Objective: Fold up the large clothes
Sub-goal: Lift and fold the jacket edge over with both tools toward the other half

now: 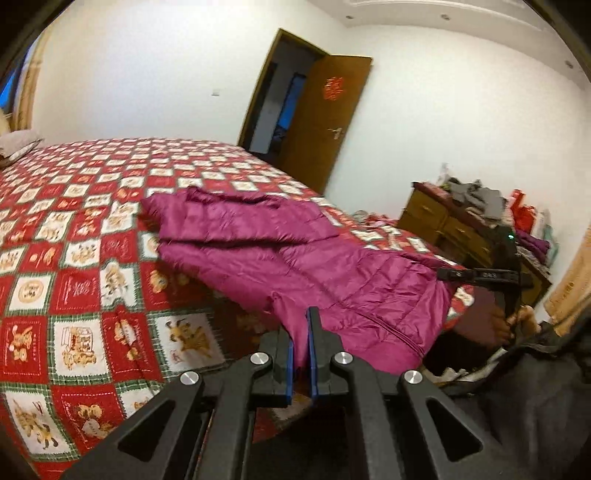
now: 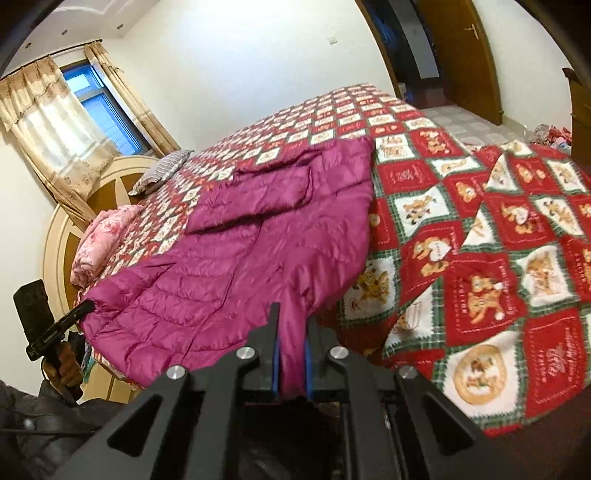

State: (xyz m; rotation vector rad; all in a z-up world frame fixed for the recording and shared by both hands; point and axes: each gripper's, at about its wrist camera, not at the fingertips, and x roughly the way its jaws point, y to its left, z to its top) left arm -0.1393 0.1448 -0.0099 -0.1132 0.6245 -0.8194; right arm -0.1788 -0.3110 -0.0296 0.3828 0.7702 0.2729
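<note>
1 magenta quilted puffer jacket (image 1: 280, 254) lies across the near edge of 1 bed under a red-and-white checked quilt (image 1: 74, 236). 2 grippers pinch its hem: the left gripper (image 1: 300, 332) and the right gripper (image 2: 291, 332), each clamped on fabric. 2 pillows (image 2: 162, 171) sit by the headboard.

We see a softly lit room: daylight glows blue through the window (image 2: 99, 107), ceiling spotlights (image 1: 446, 17) add little. Fisheye bends the walls, corners go black, and motion blur smears the door (image 1: 325, 122) and bedspread (image 2: 517, 295).
</note>
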